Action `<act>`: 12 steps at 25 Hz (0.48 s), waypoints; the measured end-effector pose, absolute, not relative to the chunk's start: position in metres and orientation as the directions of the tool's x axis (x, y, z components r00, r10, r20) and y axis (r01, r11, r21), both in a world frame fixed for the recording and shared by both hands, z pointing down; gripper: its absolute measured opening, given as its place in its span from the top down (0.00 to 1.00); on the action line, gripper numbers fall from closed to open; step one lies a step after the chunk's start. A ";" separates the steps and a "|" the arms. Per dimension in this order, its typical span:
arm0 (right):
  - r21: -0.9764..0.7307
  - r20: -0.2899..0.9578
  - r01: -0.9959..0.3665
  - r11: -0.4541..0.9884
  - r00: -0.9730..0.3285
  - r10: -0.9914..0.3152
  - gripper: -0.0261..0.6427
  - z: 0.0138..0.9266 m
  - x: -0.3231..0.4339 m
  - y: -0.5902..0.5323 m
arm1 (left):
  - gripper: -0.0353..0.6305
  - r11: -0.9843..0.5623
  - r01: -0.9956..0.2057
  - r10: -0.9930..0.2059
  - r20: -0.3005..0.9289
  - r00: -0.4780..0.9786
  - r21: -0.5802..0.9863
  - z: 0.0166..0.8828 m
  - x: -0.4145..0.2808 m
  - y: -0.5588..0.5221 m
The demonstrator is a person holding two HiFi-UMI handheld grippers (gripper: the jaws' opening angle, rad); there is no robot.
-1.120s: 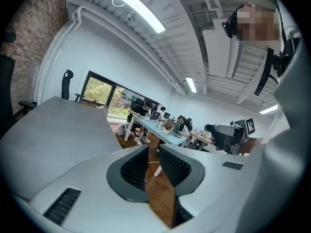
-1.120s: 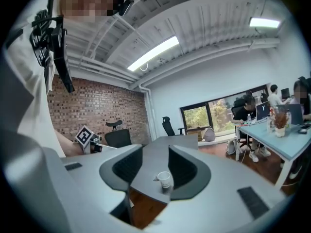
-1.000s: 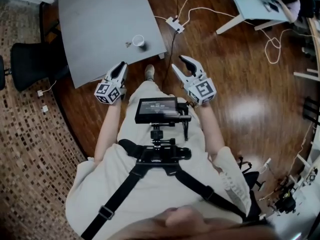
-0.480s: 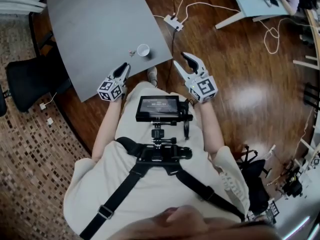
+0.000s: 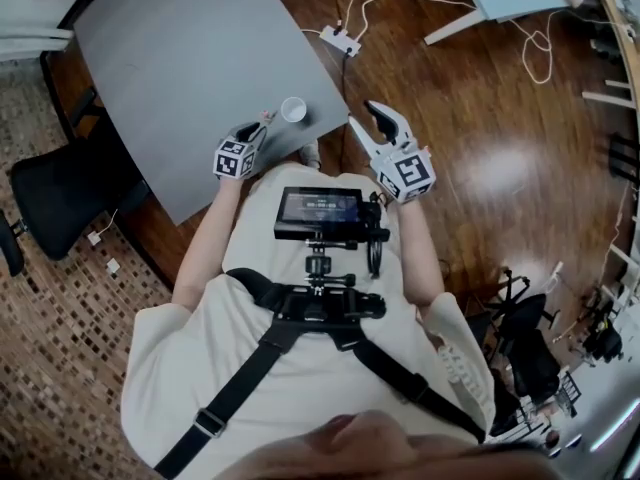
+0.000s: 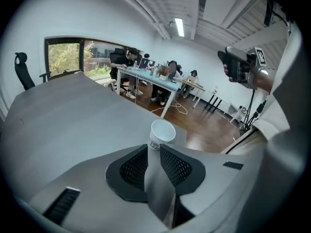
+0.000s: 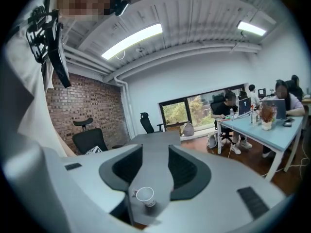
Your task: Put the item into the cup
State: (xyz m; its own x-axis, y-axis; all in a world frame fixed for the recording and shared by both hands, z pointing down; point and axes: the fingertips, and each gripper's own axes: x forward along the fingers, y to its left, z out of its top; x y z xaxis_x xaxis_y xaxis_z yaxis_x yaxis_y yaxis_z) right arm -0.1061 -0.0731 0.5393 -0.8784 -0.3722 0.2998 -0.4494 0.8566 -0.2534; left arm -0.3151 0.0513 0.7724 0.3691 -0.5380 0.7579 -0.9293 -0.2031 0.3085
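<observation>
The small item point(image 7: 133, 193) lying just beside the cup point(image 7: 145, 195) is showing too tiny in the right gripper view to tell what it is. In the head view it is blending into the tips of the left gripper point(image 5: 257, 127), so the two are not telling apart. In the left gripper view the jaws are hiding the cup's foot and anything beside it, and the table point(image 5: 170, 68) is running off the head view's top edge.
</observation>
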 end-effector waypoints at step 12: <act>-0.251 0.351 -0.538 0.805 -0.826 -0.442 0.69 0.550 -0.098 -0.061 | 0.82 -0.302 -0.922 -0.302 0.893 0.334 0.243 0.876 -0.337 0.047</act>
